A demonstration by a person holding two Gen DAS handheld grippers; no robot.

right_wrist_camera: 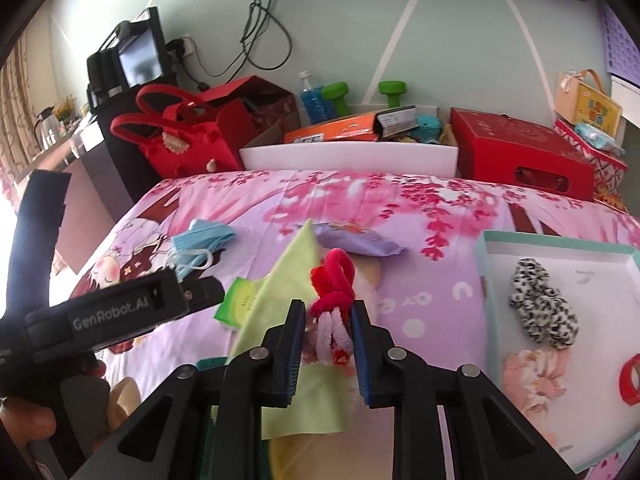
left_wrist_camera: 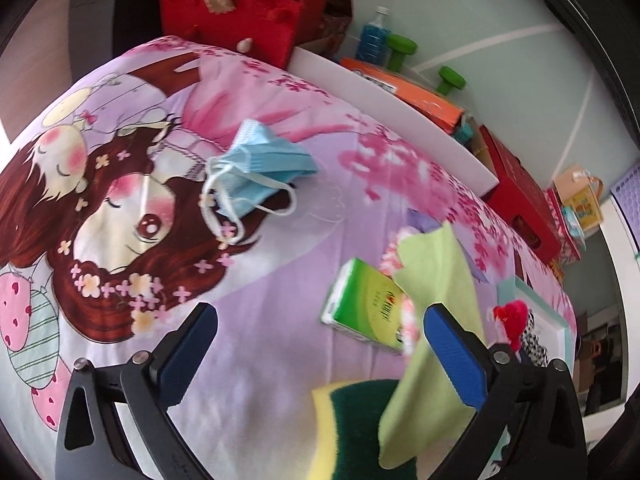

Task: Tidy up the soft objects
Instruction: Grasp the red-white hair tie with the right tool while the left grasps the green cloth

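Note:
My right gripper [right_wrist_camera: 328,320] is shut on a red and pink chenille loop toy [right_wrist_camera: 334,286], held above the cartoon bedsheet. It also shows in the left wrist view [left_wrist_camera: 510,318]. My left gripper [left_wrist_camera: 320,328] is open and empty above the sheet. A light green cloth [left_wrist_camera: 436,280] lies against its right finger [left_wrist_camera: 452,360]. A green tissue pack [left_wrist_camera: 366,304], a yellow and green sponge [left_wrist_camera: 348,420] and a blue face mask [left_wrist_camera: 260,168] lie on the sheet. A teal-rimmed white tray [right_wrist_camera: 488,264] at the right holds a black and white scrunchie [right_wrist_camera: 542,304].
A purple packet [right_wrist_camera: 360,242] lies behind the cloth. A red ring [right_wrist_camera: 630,376] and a pink floral thing [right_wrist_camera: 532,372] sit in the tray. A white bin [right_wrist_camera: 348,158], red bags [right_wrist_camera: 188,136] and a red box [right_wrist_camera: 520,152] line the far edge.

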